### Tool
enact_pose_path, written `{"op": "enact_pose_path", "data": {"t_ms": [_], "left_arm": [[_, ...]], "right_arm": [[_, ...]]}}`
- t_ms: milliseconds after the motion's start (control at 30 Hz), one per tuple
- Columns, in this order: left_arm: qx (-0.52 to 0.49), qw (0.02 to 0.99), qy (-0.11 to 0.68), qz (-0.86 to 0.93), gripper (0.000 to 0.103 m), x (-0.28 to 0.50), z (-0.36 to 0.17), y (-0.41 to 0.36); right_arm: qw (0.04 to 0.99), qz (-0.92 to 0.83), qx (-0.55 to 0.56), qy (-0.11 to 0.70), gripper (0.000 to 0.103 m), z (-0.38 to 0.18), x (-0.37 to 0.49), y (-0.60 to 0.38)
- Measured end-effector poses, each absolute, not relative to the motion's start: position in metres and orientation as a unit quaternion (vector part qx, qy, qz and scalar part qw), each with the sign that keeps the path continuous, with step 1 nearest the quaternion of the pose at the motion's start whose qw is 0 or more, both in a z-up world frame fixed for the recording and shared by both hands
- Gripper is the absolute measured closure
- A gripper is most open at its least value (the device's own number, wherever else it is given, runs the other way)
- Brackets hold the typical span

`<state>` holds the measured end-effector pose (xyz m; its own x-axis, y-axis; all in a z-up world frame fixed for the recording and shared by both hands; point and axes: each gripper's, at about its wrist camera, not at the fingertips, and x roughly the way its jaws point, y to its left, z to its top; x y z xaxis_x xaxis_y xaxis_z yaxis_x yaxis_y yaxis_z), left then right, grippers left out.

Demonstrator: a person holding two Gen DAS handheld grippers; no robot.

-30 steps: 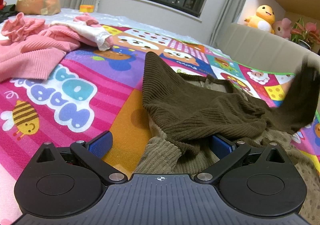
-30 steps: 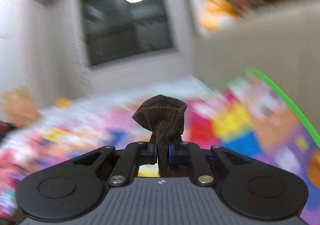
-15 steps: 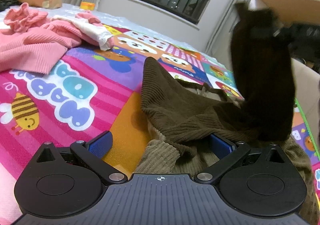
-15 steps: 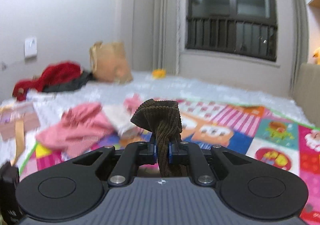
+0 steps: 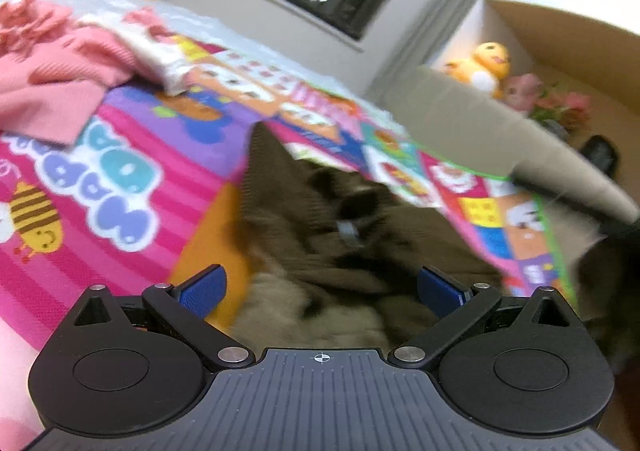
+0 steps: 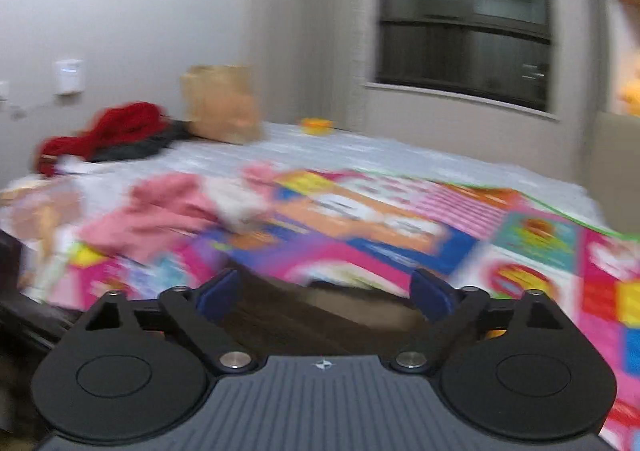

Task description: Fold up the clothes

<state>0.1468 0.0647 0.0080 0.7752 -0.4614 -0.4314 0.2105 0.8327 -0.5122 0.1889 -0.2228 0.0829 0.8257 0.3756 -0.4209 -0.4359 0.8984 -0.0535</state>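
A dark brown ribbed garment [image 5: 320, 219] lies bunched on the colourful play mat [image 5: 132, 187], over a lighter tan knit piece [image 5: 320, 315]. My left gripper [image 5: 320, 289] is open just above the near edge of that pile, holding nothing. My right gripper [image 6: 324, 293] is open and empty, low over the brown garment [image 6: 280, 315], whose edge shows between the jaws. Both views are motion-blurred.
A pile of pink and white clothes [image 5: 60, 63] lies at the mat's far left, also in the right wrist view [image 6: 168, 211]. A paper bag [image 6: 220, 107] and red clothes [image 6: 104, 131] are by the wall. A cardboard box with plush toys [image 5: 488, 63] stands at right.
My right gripper has opened and let go of the brown garment, which dropped onto the pile. Both grippers shifted; the left stays open.
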Motion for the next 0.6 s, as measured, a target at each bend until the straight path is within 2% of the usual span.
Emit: {"op": "enact_pose_path", "data": {"t_ms": [133,233,467,533,567,600], "left_arm": [[-0.21,0.916,0.255,-0.227,0.0,0.141,0.039,0.051],[-0.232,0.899,0.269,-0.258,0.0,0.161,0.054,0.04],[-0.286,0.868,0.373,-0.159,0.004,0.229,0.025,0.031],[-0.291,0.859,0.391,-0.155,0.016,0.238,0.015,0.03],[-0.287,0.858,0.398,-0.152,0.028,0.242,0.011,0.026],[-0.272,0.863,0.399,-0.148,0.051,0.245,0.01,0.02]], "right_arm": [[0.961,0.047,-0.14,0.232,0.003,0.036,0.196,-0.27],[0.959,-0.022,-0.179,0.218,0.0,0.012,0.191,-0.297],[0.973,-0.072,-0.062,0.209,0.0,-0.003,0.187,-0.35],[0.973,-0.086,-0.051,0.208,0.0,-0.004,0.185,-0.353],[0.974,-0.089,-0.049,0.201,0.0,-0.004,0.183,-0.354],[0.975,-0.09,-0.05,0.195,0.0,-0.004,0.181,-0.354]]}}
